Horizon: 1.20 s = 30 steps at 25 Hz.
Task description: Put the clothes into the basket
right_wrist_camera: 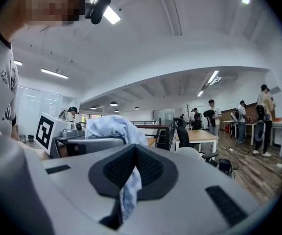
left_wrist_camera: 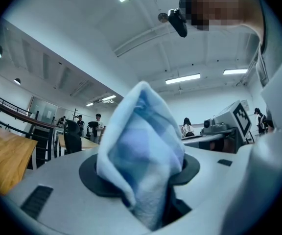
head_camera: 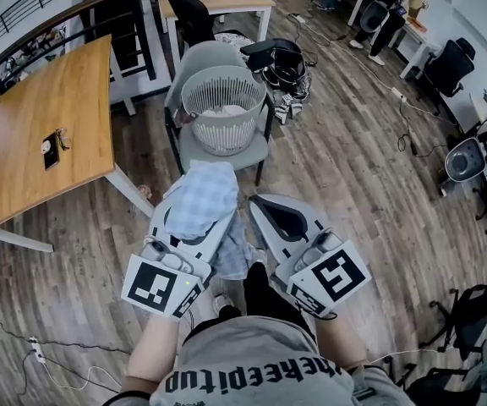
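A white slatted laundry basket (head_camera: pixel 223 108) with some pale clothes in it stands on a grey chair (head_camera: pixel 227 152) straight ahead. My left gripper (head_camera: pixel 194 225) is shut on a light blue checked cloth (head_camera: pixel 203 197), which is bunched over its jaws and fills the left gripper view (left_wrist_camera: pixel 141 151). My right gripper (head_camera: pixel 269 211) is shut on a thin edge of the same cloth (right_wrist_camera: pixel 127 192). The rest of it sags between the two grippers (head_camera: pixel 235 254). Both grippers sit side by side just short of the chair, pointing about level.
A wooden table (head_camera: pixel 49 125) with a phone (head_camera: pixel 51 150) stands to the left. Black bags and shoes (head_camera: pixel 281 68) lie behind the chair. Cables and a power strip (head_camera: pixel 36 349) run over the wooden floor. Office chairs and desks stand far right.
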Tool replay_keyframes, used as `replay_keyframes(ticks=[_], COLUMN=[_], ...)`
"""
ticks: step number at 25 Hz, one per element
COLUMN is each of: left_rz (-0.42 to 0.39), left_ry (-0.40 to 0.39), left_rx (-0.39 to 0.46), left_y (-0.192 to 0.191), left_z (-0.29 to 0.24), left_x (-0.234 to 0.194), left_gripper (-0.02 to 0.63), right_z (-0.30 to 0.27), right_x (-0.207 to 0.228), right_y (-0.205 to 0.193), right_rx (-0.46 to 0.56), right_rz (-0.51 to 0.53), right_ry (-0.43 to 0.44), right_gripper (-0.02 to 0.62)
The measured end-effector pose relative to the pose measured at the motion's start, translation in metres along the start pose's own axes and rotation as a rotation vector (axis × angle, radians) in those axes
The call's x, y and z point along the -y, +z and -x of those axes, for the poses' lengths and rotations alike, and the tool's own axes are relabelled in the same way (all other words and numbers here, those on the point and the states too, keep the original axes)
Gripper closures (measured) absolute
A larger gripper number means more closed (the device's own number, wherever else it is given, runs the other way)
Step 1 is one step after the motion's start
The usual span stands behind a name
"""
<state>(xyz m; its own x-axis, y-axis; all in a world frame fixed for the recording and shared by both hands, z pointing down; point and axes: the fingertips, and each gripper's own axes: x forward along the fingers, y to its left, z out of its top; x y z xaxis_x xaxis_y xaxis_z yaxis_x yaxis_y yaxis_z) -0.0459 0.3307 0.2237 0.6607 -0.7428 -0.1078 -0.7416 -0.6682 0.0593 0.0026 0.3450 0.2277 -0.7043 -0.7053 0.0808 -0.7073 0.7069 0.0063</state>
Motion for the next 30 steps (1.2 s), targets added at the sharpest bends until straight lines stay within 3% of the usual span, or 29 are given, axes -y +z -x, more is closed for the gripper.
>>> replay_keyframes(ticks=[13,30], left_rz=[-0.001,-0.012], left_ry=[0.068,0.173], left_rx=[0.010,0.020], left_y=[0.001,-0.004], left_z=[-0.085,-0.180], left_x=[-0.047,-0.071], left_gripper=[0.380,0.380], right_z=[-0.055,-0.087], right_x=[0.081,0.181], right_y=[0.009,0.012], right_rx=[-0.012,0.000], right_rz=[0.017,0.006], right_ry=[0.088,0.191], right_gripper=[0.587,0.587])
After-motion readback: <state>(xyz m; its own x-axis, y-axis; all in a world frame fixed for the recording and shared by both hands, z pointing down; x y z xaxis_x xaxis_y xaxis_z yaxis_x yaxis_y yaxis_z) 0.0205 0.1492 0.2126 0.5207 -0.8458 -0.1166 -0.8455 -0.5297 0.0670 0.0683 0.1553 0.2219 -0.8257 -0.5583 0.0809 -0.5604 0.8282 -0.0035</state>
